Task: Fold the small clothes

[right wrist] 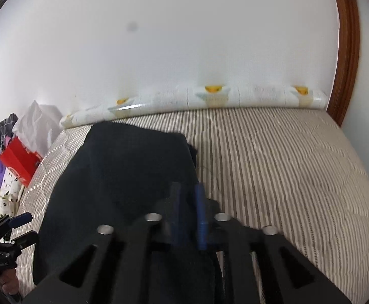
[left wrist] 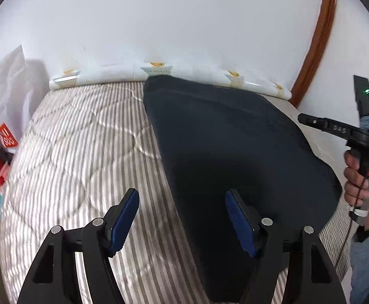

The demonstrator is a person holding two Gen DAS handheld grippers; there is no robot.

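dark garment point(left wrist: 222, 152): lay flat on striped bed point(left wrist: 83, 152) for folding; left tool point(left wrist: 182, 217) spread, empty; right tool point(right wrist: 189, 217) narrowly parted, grip unclear.

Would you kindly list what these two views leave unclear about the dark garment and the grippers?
- Dark garment, left wrist view: near edge hidden behind the left gripper.
- Right gripper, right wrist view: blurred; whether its pads press cloth is unclear.
- Garment type: folded and dark in both views, unidentifiable.

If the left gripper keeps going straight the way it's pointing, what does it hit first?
Probably the left edge of the dark garment on the striped bedspread; the left gripper is open with nothing between its pads, though depth is hard to judge.
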